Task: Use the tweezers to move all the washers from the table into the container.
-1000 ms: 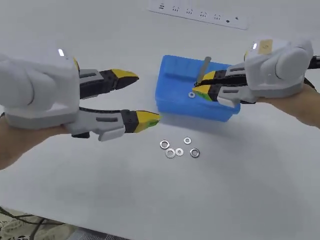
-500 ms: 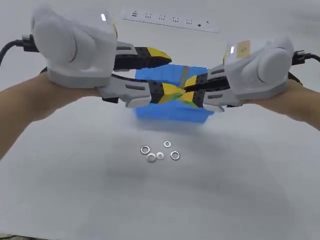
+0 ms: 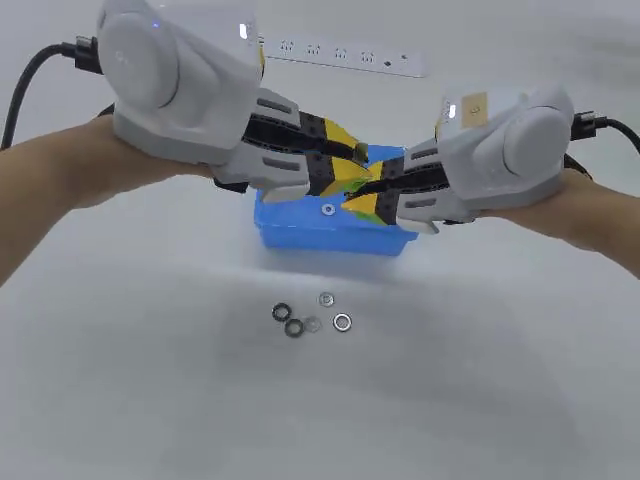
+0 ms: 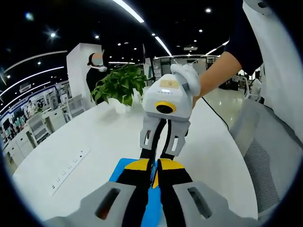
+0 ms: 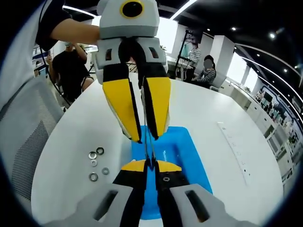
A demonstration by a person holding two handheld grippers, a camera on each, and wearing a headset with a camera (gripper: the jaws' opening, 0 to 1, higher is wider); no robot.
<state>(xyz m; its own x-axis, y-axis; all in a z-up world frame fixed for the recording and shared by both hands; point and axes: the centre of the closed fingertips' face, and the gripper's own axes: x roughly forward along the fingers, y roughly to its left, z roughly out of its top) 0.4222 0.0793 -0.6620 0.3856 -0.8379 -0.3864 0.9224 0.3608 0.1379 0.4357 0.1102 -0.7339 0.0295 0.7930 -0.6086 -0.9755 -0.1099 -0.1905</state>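
Note:
Over the blue container [image 3: 320, 238] my two grippers meet tip to tip. The right gripper [image 3: 362, 195] comes in from the right, shut on the thin tweezers [image 5: 147, 124]. Those tweezers run on between the yellow jaws of the left gripper [image 5: 147, 138], which is closed around their far end [image 3: 361, 153]. One washer [image 3: 329, 209] lies inside the container [image 5: 182, 142]. Several washers [image 3: 312, 318] sit in a loose cluster on the white table just in front of the container, also seen as washers [image 5: 97, 163] left of it in the right gripper view.
A white power strip [image 3: 340, 55] lies at the table's far side behind the container. White tabletop [image 3: 450, 380] stretches all around the washers. An office chair [image 5: 28, 142] stands by the table edge, and people and a plant [image 4: 118, 85] are in the background.
The left gripper has swung from the left, where it stood open, to over the container and closed on the tweezers held by the right gripper. The head camera has shifted.

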